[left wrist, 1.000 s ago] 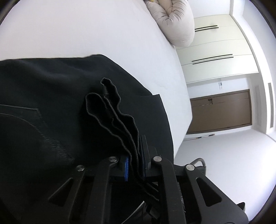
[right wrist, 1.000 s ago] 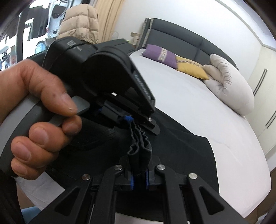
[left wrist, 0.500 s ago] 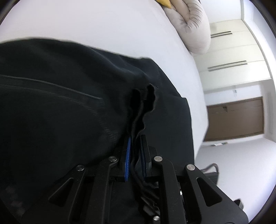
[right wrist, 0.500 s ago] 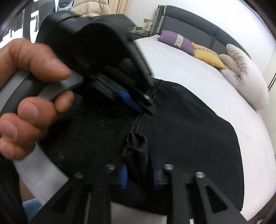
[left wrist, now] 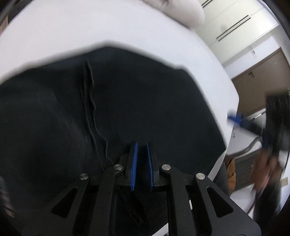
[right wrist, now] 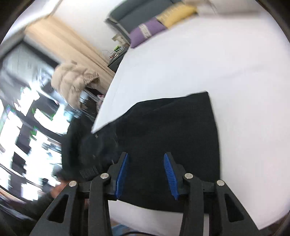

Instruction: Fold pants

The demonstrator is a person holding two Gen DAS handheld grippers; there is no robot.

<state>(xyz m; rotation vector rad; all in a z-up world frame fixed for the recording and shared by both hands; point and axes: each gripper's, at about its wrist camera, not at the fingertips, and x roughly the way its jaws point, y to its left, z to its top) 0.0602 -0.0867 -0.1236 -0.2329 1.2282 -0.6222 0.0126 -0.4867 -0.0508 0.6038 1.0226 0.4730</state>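
Observation:
Black pants (left wrist: 145, 99) lie folded on the white bed (left wrist: 90, 27). A wavy hem edge (left wrist: 90, 109) runs down them to the left finger's base. My left gripper (left wrist: 142, 163) hovers low over the cloth, its blue pads a narrow slit apart, and no cloth stands up between them. In the left wrist view the right gripper (left wrist: 275, 127) is a blur off the bed's right side. My right gripper (right wrist: 146, 174) is open above the pants (right wrist: 172, 136) near the bed's front edge, with nothing between its pads (right wrist: 123, 174).
Purple pillow (right wrist: 146, 30), yellow pillow (right wrist: 175, 13) and a beige cushion (left wrist: 177, 10) lie at the head of the bed. White wardrobe (left wrist: 235, 32), brown door (left wrist: 262, 76) and a chair (left wrist: 244, 167) stand beyond the bed's right edge. A beige jacket (right wrist: 72, 81) hangs at left.
The right gripper opened, let the bunched hem go and swung away to the side. The hem that stood between the left pads now lies flat on the pants.

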